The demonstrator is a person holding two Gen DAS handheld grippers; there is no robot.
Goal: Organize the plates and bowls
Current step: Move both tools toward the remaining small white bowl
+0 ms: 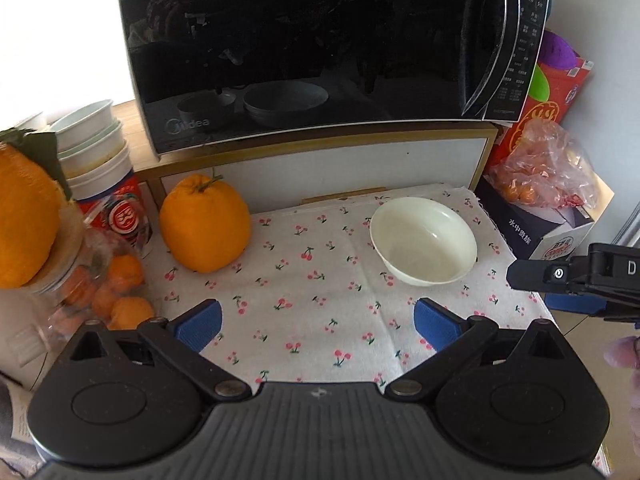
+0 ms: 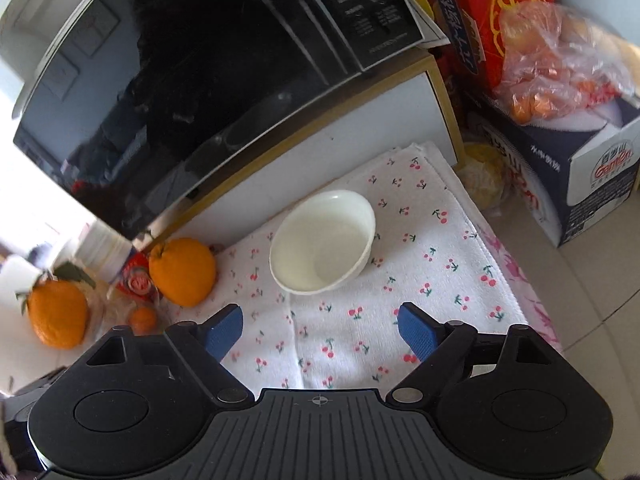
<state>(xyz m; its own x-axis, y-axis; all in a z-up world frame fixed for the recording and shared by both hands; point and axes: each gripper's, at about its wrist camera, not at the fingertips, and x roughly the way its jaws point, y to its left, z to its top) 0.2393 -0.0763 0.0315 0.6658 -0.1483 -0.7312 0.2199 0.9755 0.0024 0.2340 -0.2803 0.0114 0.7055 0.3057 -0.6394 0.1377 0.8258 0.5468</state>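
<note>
A cream bowl (image 1: 423, 240) stands empty and upright on a white cherry-print cloth (image 1: 312, 300); it also shows in the right wrist view (image 2: 323, 242). Inside the shut black microwave (image 1: 320, 48), a plate and a small bowl (image 1: 285, 101) show dimly through the door glass. My left gripper (image 1: 318, 322) is open and empty, above the cloth, short of the bowl and left of it. My right gripper (image 2: 320, 330) is open and empty, just short of the bowl. The right gripper's body shows at the right edge of the left wrist view (image 1: 576, 276).
A large orange (image 1: 205, 222) sits on the cloth's left edge. Stacked paper cups (image 1: 96, 152), a jar of small oranges (image 1: 100, 292) and another large orange (image 1: 24, 224) crowd the left. Boxes (image 1: 552, 224) and a bag of oranges (image 1: 548, 168) stand at right.
</note>
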